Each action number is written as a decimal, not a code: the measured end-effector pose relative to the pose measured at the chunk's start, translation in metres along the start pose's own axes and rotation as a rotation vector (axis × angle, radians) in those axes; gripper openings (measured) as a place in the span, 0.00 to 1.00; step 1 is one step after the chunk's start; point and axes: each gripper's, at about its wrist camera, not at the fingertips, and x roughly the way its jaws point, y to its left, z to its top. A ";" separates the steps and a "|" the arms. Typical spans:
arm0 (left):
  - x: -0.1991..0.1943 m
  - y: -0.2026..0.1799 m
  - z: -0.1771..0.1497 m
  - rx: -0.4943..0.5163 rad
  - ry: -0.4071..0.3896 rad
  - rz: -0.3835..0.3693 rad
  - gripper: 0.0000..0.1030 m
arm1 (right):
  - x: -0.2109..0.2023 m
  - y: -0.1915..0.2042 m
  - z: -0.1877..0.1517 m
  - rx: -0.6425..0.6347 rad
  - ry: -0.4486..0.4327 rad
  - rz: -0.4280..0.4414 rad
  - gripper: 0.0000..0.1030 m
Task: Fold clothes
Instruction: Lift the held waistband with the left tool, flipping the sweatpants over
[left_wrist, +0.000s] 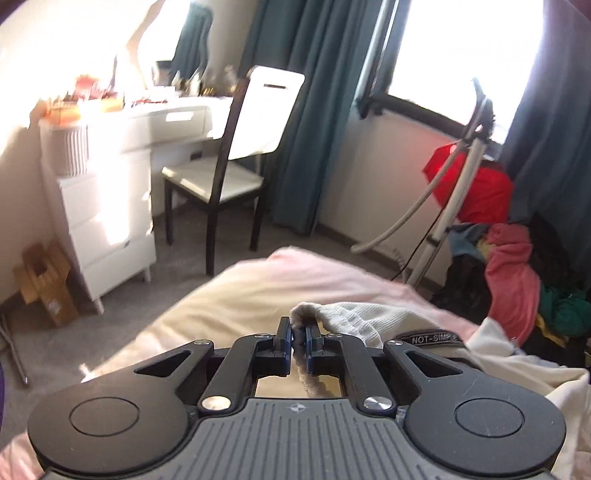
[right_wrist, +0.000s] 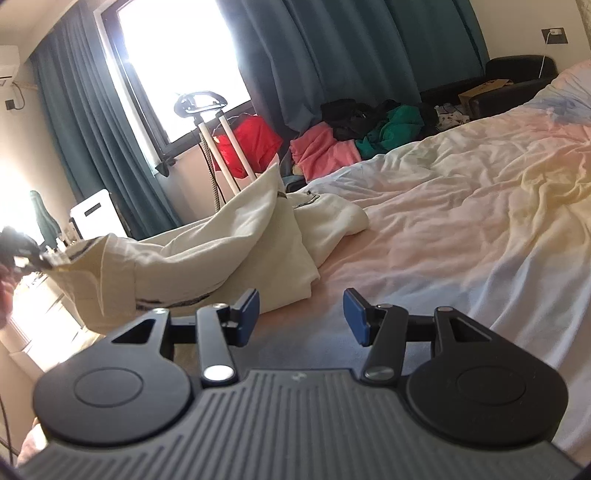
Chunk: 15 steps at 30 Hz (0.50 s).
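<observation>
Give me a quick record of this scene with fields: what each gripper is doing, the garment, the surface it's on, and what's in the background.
left gripper: shut on a ribbed edge of the cream garment
right gripper: open, holding nothing, low over the bed
garment state: one end lifted, the rest bunched on the bed, not yet folded
surface: bed with rumpled pastel sheet
background: clothes pile by teal curtains, garment steamer, chair at white dresser

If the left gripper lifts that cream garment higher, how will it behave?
Probably floppy: the cream garment already sags and creases from the left gripper, shut on its ribbed edge. It looks thickish, so perhaps weighty. It will likely drag across the bed sheet rather than slide cleanly.
</observation>
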 end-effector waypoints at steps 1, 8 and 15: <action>0.010 0.016 -0.009 -0.038 0.033 0.010 0.09 | 0.001 -0.001 -0.001 0.004 0.004 0.005 0.53; 0.010 0.080 -0.069 -0.245 0.175 -0.099 0.48 | 0.003 -0.004 -0.004 0.032 0.028 0.026 0.53; -0.046 0.099 -0.137 -0.473 0.351 -0.235 0.82 | -0.005 -0.007 0.000 0.070 0.028 0.044 0.53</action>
